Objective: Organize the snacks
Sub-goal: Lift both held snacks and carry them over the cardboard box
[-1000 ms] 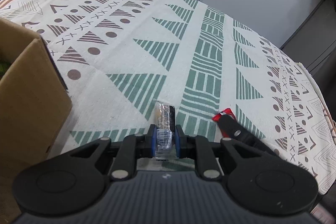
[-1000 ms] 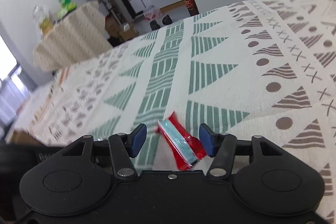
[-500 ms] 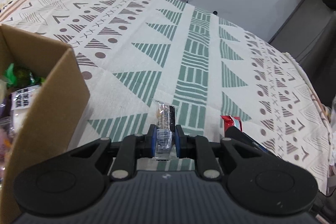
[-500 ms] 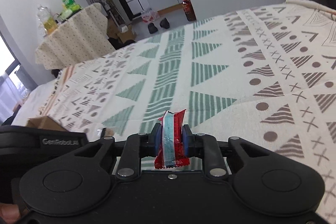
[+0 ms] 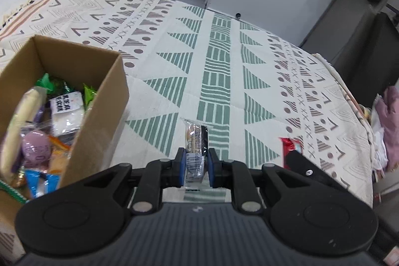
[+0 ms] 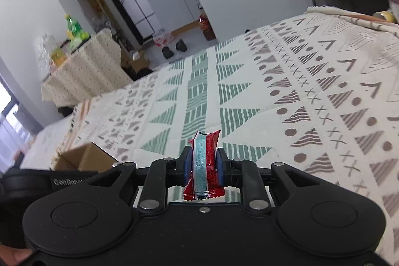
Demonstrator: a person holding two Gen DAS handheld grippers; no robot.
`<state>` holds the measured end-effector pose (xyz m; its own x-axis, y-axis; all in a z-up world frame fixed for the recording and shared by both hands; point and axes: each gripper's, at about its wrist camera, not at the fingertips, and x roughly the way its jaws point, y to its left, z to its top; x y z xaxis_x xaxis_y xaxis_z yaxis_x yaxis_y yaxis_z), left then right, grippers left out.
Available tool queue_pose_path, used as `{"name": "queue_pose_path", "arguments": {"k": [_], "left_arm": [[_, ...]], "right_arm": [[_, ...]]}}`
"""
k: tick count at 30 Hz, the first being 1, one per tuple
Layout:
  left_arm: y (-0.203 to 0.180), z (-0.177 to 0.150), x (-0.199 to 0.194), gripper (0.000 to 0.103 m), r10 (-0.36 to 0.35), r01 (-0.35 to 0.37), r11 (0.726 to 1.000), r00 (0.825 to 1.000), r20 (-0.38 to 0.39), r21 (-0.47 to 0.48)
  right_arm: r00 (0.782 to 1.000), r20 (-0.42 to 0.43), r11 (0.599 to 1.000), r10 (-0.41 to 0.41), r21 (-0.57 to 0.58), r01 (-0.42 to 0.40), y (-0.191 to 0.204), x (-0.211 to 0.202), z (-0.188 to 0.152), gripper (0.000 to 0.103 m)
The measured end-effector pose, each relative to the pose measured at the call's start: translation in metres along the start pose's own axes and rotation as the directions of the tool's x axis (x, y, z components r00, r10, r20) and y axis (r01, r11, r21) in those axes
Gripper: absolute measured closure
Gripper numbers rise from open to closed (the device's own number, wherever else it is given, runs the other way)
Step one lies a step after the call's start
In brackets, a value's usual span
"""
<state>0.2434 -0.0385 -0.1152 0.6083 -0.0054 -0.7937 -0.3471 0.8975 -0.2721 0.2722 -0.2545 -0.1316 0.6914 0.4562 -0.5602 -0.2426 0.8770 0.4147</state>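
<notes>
Your left gripper (image 5: 195,167) clenched the clear cookie packet (image 5: 194,148), your right gripper (image 6: 204,166) the red snack (image 6: 205,161), both lifted above the patterned cloth (image 5: 224,61). You needed to carry each over the cardboard box (image 5: 99,116) at the cloth's near-left edge before releasing.

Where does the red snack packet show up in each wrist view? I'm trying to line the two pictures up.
Left wrist view: the red snack packet peeks out at lower right, partly hidden behind the right gripper's black body.
Right wrist view: the packet sits bottom centre, clamped upright in the right gripper.
Shared landmark: the cardboard box, left of centre in the left view, and at lower left in the right view.
</notes>
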Motion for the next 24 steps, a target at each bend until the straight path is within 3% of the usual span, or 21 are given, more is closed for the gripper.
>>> {"name": "queue_pose_path", "arguments": {"k": [13, 24], "left_arm": [[0.005, -0.014, -0.064, 0.086, -0.042, 0.043, 0.999, 0.996, 0.083, -0.006], [0.027, -0.011, -0.104, 0.086, -0.047, 0.051, 0.998, 0.989, 0.137, -0.030]], "right_arm": [[0.998, 0.069, 1.000, 0.001, 0.013, -0.002, 0.013, -0.059, -0.004, 0.082], [0.995, 0.095, 0.998, 0.039, -0.051, -0.034, 0.053, -0.077, -0.003, 0.082]]}}
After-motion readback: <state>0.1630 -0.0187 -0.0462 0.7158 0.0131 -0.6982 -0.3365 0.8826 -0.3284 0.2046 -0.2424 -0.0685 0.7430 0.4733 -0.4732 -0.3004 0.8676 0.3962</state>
